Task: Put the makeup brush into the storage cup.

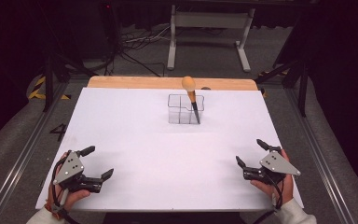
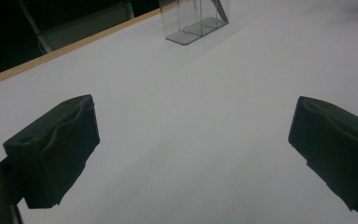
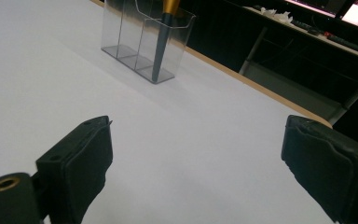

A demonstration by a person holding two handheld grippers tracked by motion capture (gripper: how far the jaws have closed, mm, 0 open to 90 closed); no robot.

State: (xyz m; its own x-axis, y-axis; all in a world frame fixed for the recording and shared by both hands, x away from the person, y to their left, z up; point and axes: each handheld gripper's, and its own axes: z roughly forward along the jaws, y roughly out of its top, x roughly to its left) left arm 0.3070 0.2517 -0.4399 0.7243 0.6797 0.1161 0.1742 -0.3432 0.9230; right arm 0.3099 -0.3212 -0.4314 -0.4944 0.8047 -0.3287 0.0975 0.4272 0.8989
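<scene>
A clear plastic organizer [image 1: 185, 110] with several compartments stands at the far middle of the white table [image 1: 168, 154]. A makeup brush [image 1: 192, 100] with a tan head, gold ferrule and dark handle stands tilted in its right compartment. The organizer [image 3: 144, 39] and the brush handle [image 3: 163, 42] appear in the right gripper view; the organizer's base [image 2: 198, 23] appears in the left gripper view. My left gripper [image 1: 98, 163] rests open near the front left corner. My right gripper [image 1: 251, 154] rests open near the front right. Both are far from the organizer and hold nothing.
A wooden strip [image 1: 168, 83] borders the table's far edge. Beyond it stands a white frame [image 1: 209, 32] with cables on the floor. Metal rails [image 1: 23, 154] run along the table's sides. Desks with monitors [image 3: 335, 9] stand off to the right.
</scene>
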